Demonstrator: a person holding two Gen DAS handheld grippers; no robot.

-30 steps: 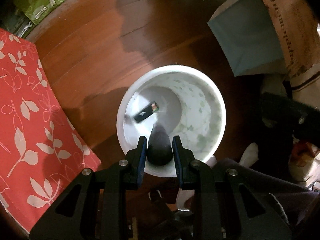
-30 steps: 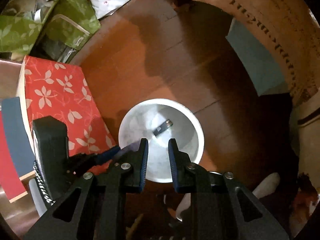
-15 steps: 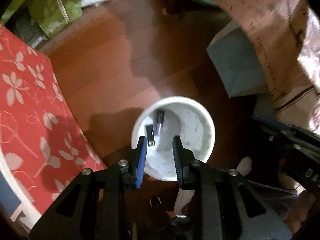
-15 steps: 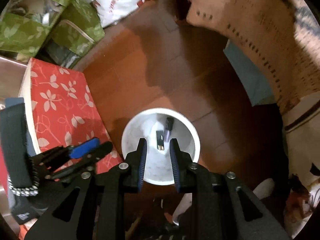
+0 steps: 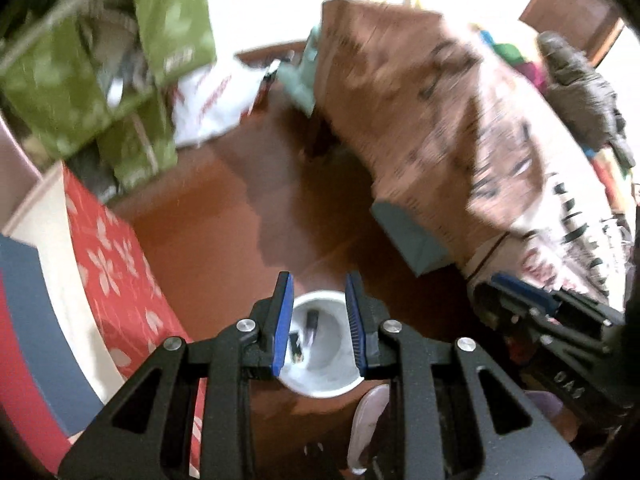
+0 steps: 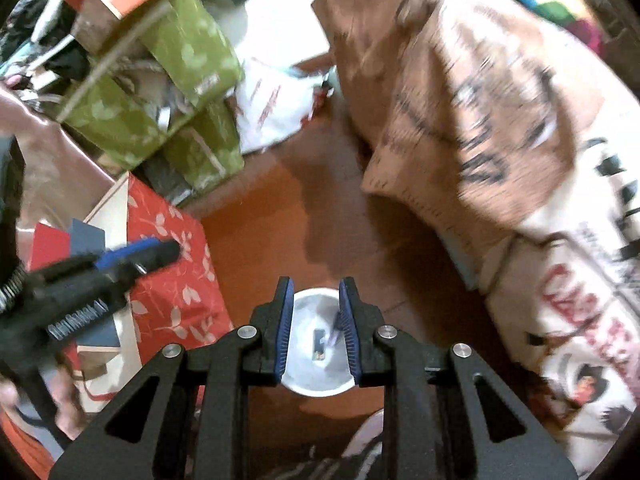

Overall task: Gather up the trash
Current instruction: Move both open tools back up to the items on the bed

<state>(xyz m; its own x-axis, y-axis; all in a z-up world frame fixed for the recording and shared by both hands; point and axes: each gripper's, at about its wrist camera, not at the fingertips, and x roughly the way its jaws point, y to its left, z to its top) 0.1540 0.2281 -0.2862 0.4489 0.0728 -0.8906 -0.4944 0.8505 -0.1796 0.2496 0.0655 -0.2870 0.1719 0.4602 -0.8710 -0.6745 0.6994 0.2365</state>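
A white trash bin (image 5: 334,376) stands on the wooden floor far below both grippers; it also shows in the right wrist view (image 6: 318,376). Two small dark pieces of trash (image 5: 311,322) (image 5: 296,347) lie inside it, also seen from the right wrist (image 6: 320,342). My left gripper (image 5: 319,286) is open and empty, high above the bin. My right gripper (image 6: 316,286) is open and empty, also high above it. Each gripper shows in the other's view: the right one (image 5: 516,284) and the left one (image 6: 160,250).
A red floral box (image 5: 116,264) stands left of the bin. Green bags (image 6: 176,80) and a white plastic bag (image 6: 276,104) are piled at the back. A brown printed paper bag (image 5: 432,128) and a teal box (image 5: 408,236) are on the right. Frames are motion-blurred.
The left gripper dropped a dark object into the bin and is now empty. Both grippers rose well above the bin and tilted up, showing more of the room.
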